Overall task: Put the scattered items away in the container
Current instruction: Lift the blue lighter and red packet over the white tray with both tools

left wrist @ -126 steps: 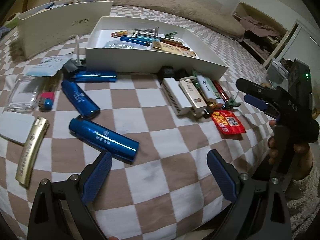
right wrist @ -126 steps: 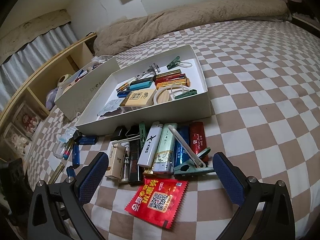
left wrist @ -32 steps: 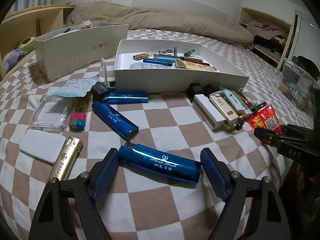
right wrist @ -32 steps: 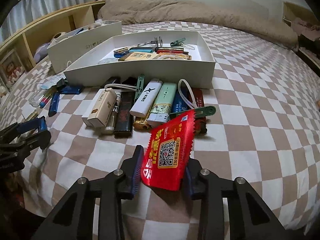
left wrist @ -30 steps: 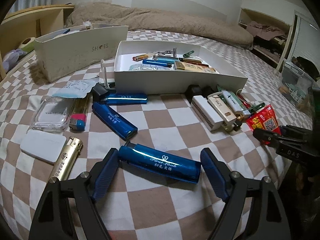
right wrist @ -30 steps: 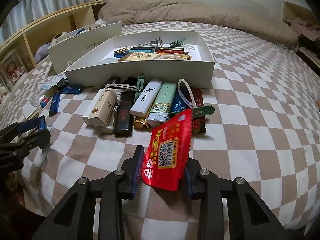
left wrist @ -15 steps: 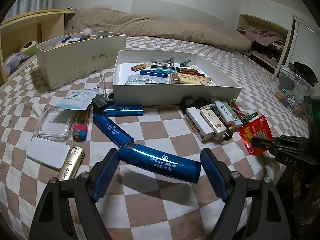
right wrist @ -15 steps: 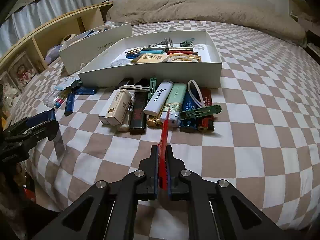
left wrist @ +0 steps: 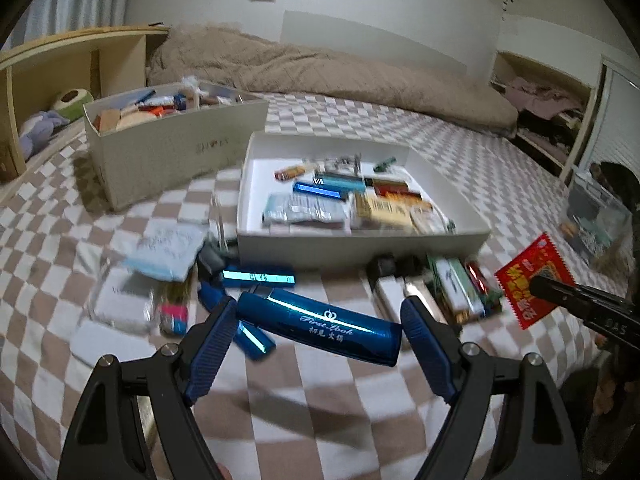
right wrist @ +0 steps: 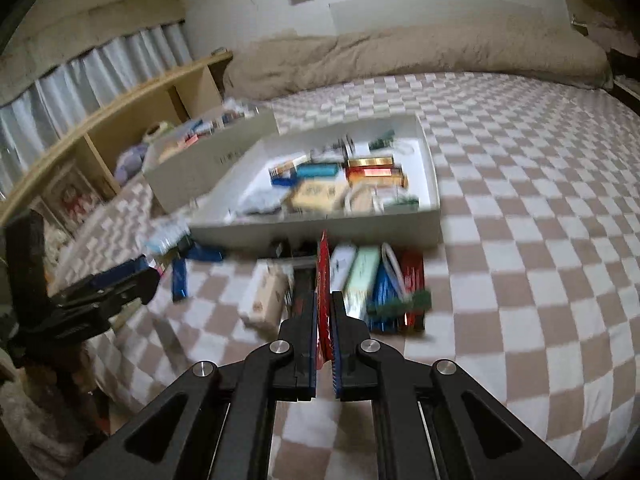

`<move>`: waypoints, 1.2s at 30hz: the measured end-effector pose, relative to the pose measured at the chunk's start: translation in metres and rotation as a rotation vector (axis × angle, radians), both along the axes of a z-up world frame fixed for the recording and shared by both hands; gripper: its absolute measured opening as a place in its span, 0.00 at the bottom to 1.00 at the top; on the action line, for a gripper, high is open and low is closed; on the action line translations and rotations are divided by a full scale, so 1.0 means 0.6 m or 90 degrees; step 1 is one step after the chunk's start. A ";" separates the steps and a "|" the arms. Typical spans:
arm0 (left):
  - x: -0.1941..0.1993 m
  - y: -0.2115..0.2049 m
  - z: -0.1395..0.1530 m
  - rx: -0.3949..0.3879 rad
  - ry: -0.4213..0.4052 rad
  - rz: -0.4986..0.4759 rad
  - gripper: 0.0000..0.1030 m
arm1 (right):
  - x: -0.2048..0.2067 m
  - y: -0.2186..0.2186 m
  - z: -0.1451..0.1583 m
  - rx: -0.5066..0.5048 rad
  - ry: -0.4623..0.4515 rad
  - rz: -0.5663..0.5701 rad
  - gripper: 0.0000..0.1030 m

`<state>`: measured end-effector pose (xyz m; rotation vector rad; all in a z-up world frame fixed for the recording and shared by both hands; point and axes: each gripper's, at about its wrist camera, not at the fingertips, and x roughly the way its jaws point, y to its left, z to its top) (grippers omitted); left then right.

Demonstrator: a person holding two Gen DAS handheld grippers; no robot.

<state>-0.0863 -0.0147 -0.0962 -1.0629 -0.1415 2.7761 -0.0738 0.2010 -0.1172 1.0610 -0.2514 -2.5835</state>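
Carry step. Left gripper [left wrist: 316, 330] clamped endwise on blue lighter [left wrist: 320, 322], right gripper [right wrist: 324, 312] shut on red sachet [right wrist: 322, 276]; both lifted above bed. Next: over white tray [left wrist: 360, 250], release.

Your left wrist camera looks down along its tool [left wrist: 316, 324] across the checked bed [left wrist: 320, 400] toward the white box [left wrist: 360, 246]. Your right wrist camera views that same box [right wrist: 320, 228] from further right; each view catches the other tool at its edge.
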 end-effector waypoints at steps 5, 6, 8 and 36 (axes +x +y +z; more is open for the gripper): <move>-0.040 0.003 0.027 0.004 0.018 0.000 0.81 | -0.028 0.001 0.034 -0.007 0.038 0.009 0.06; -0.049 0.006 0.032 0.000 0.023 -0.002 0.81 | -0.035 0.002 0.041 -0.008 0.046 0.011 0.06; -0.064 0.011 0.041 -0.007 0.031 -0.006 0.81 | -0.049 0.001 0.051 -0.007 0.056 0.014 0.06; -0.350 0.010 0.067 0.030 -0.031 0.041 0.81 | -0.367 0.021 0.026 -0.131 -0.076 0.033 0.06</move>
